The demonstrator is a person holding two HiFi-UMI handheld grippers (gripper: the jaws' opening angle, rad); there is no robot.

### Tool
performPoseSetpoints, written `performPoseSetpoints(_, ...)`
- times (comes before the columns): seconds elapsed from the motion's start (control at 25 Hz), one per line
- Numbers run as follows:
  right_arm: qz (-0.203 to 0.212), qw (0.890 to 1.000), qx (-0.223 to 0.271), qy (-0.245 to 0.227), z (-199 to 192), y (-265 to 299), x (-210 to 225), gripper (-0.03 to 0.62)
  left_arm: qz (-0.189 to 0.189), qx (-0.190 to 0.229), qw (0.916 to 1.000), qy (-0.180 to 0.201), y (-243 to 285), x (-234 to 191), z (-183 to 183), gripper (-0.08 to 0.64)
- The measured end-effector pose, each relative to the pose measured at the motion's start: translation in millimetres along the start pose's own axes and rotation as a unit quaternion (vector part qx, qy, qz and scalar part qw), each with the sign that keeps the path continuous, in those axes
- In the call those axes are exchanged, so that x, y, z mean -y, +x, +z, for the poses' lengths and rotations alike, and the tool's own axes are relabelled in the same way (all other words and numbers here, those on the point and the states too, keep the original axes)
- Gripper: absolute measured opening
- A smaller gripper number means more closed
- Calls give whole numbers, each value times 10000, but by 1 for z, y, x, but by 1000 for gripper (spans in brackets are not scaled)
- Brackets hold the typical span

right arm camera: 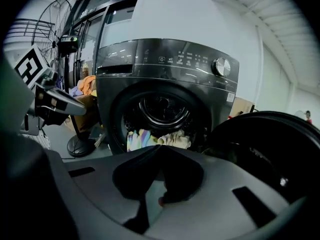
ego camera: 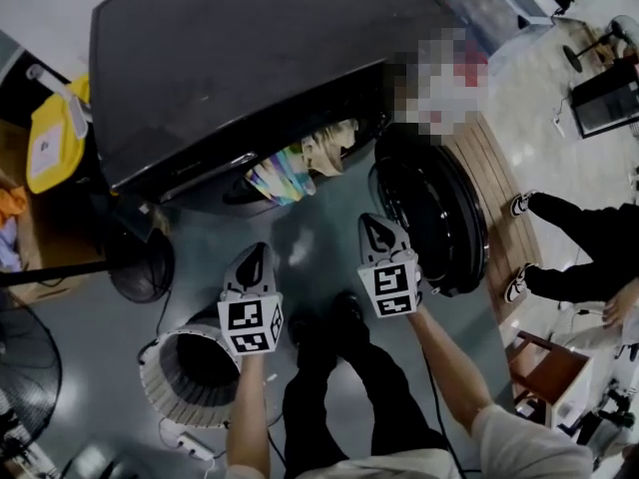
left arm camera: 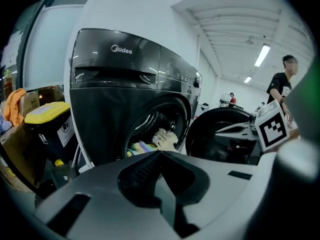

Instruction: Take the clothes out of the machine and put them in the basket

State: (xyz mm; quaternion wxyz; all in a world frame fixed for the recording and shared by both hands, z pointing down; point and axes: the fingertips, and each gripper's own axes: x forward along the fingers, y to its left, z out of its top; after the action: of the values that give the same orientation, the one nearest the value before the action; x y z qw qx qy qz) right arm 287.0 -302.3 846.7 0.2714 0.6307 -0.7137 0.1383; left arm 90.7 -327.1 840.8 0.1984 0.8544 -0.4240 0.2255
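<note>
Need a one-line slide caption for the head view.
Both shut and empty, left tongs and right tongs face the open washer; clothes lie at its mouth, white basket on the floor nearby.

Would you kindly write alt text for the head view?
From above, a person holds the left gripper and right gripper, both shut and empty, before a dark washing machine with its round door open; colourful clothes show inside, and a white basket stands lower left.

Glossy dark machine (ego camera: 250, 58), soft crumpled cloth clothes (ego camera: 300, 163), ribbed plastic basket (ego camera: 165, 392)
</note>
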Motion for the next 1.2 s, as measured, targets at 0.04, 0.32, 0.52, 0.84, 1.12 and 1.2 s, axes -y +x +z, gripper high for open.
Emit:
performPoseSetpoints(0.04, -14, 10000, 27, 4, -3, 9, 2, 21, 5, 16, 10000, 8, 7, -2, -4, 17)
performPoseSetpoints(0.32, -110, 9998, 150, 73, -27, 69, 10, 23, -19, 122, 9999, 66, 56, -16, -27, 17)
performPoseSetpoints(0.52, -30, 9993, 353, 114, -38, 112, 15, 23, -86, 253, 9996, 114, 95, -21, -42, 17)
performPoseSetpoints(0.84, 270, 9981, 474, 303, -45, 195, 16, 195, -149, 385, 9990, 165, 136, -30, -60, 17)
performPoseSetpoints(1.12, -29, 9983, 536, 225, -44, 269, 36, 415, -141, 447, 9987, 195, 150, -43, -73, 17)
performPoseSetpoints(1.2, -135, 9985, 496, 182, -45, 283, 43, 420, -124, 445, 9987, 209, 155, -47, -78, 17)
